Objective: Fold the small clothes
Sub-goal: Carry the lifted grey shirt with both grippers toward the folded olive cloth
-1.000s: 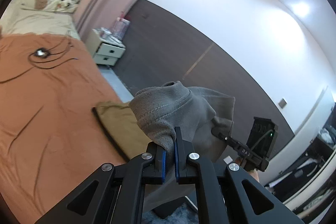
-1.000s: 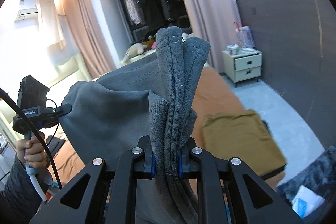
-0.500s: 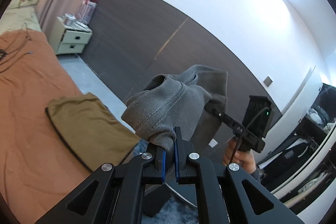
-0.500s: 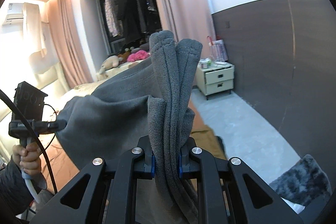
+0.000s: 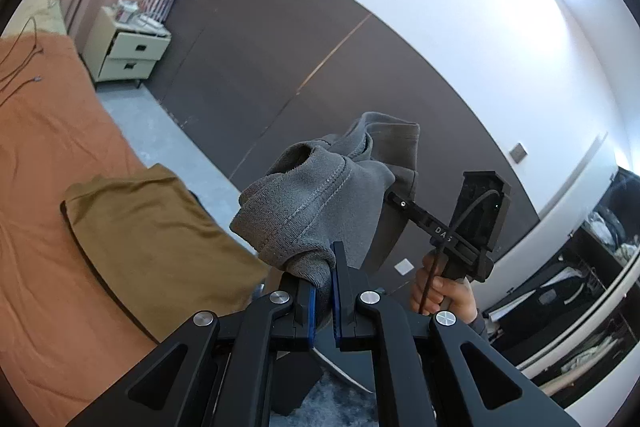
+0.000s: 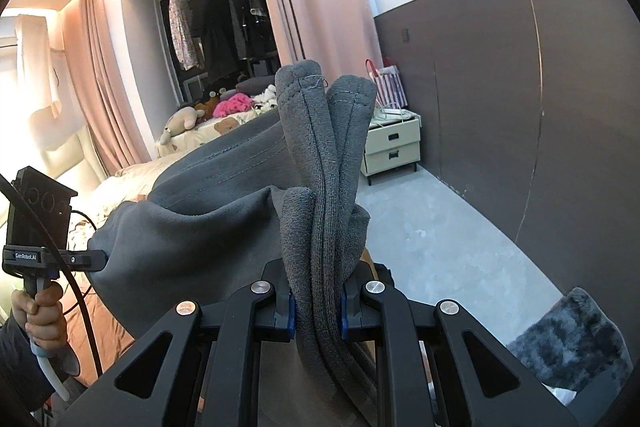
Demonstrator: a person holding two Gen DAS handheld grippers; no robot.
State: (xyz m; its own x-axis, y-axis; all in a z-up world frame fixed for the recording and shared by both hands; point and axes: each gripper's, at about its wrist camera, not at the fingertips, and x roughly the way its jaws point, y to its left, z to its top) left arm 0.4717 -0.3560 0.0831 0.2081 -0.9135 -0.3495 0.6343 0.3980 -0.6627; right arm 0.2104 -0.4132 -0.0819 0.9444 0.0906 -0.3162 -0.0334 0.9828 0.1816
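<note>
A grey fleece garment (image 5: 316,199) hangs in the air between my two grippers. My left gripper (image 5: 325,291) is shut on one bunched edge of it. My right gripper (image 6: 318,301) is shut on another thick bunch of the same garment (image 6: 320,187), whose folds stick up above the jaws. The right gripper also shows in the left wrist view (image 5: 394,201), clamped on the far edge. The left gripper shows in the right wrist view (image 6: 100,259), clamped at the cloth's left edge. The cloth sags between them.
A folded olive-brown garment (image 5: 152,239) lies on the orange bedspread (image 5: 44,187) near the bed's corner. A cream nightstand (image 6: 394,147) stands by the dark wall. A grey fluffy rug (image 6: 568,343) lies on the floor. Plush toys (image 6: 224,107) sit at the bed's far end.
Both grippers have swung away from the bed toward the dark wall and the floor, with the grey garment still held between them. The grips have not changed.
</note>
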